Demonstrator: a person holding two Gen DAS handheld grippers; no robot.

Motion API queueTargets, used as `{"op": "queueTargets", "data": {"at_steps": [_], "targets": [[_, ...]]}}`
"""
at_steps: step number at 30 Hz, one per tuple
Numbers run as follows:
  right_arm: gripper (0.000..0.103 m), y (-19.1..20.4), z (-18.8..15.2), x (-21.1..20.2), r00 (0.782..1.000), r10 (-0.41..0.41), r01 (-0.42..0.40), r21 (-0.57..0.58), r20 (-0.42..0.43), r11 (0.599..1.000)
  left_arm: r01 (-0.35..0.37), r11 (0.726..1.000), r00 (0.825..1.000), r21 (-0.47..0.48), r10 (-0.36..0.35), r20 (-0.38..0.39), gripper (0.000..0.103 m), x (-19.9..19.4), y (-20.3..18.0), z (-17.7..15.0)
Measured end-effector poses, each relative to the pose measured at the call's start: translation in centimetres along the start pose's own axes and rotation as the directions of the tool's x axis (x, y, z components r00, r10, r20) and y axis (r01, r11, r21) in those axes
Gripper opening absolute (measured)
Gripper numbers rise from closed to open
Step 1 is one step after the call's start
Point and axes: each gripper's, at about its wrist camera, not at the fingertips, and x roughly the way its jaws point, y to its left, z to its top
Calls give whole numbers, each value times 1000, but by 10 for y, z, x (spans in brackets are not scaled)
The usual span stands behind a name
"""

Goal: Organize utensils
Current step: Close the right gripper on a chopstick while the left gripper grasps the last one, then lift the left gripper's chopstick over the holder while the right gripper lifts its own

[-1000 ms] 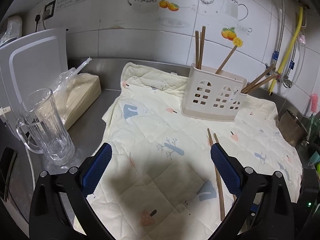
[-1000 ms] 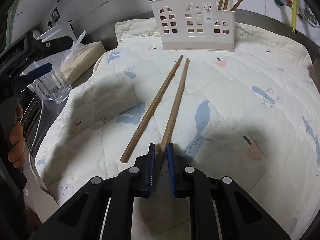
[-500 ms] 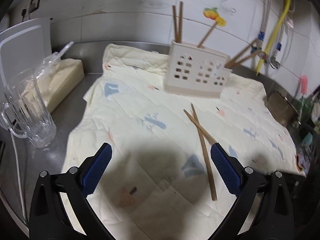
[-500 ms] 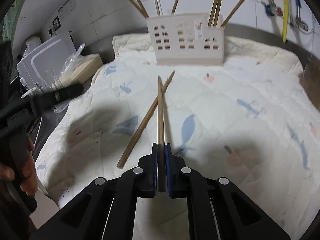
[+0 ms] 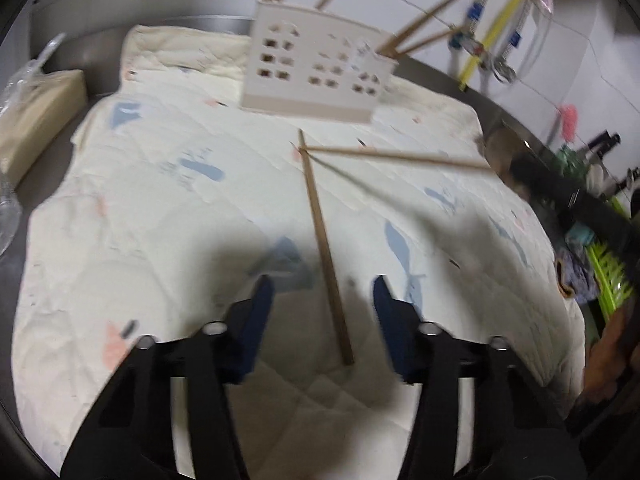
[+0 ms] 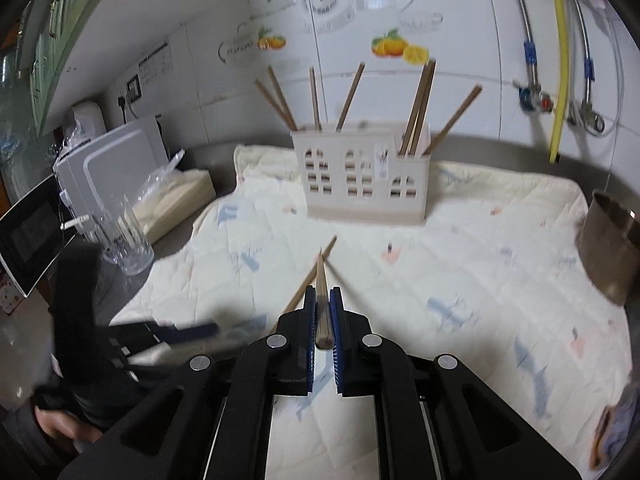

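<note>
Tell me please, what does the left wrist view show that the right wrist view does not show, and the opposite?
Only the left wrist view shows the open left gripper over the chopstick on the cloth, and the held chopstick from its side.

Only the right wrist view shows the right gripper shut on that chopstick, plus the glass mug and the metal pot whole.

Both show the utensil holder with chopsticks inside, standing on the quilted cloth.

Home kitchen — tiled wall [image 6: 460,92], steel counter [image 5: 500,92]
</note>
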Motion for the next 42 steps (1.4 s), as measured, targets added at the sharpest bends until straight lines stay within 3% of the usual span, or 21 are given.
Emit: {"op": "queueTargets", "data": {"at_steps": [4, 9, 21, 28, 37, 42], "targets": [[7, -5, 14, -7, 999, 10, -10, -5, 35, 1000, 15, 1000, 999, 7, -15, -32, 25, 13, -5, 1], [7, -10, 26, -12, 998, 15, -14, -18, 64, 1000, 9, 1000, 999, 18, -8, -52, 17, 23, -7, 4], [7, -16, 56, -22, 993, 37, -33, -43, 111, 999, -47, 997, 994, 68, 54, -98, 7, 33, -12, 15], [7, -20, 83, -28, 990, 63, -53, -80, 125, 995, -69, 990, 997, 119, 73, -29, 6, 4, -15, 36], [7, -25, 132, -45, 983, 80, -57, -138, 165, 989, -79, 985, 990, 155, 59, 130, 5, -41, -18, 104], [7, -27, 156, -48, 981, 80, -51, -161, 177, 986, -64, 983, 987, 170, 38, 155, 5, -44, -21, 138]]}}
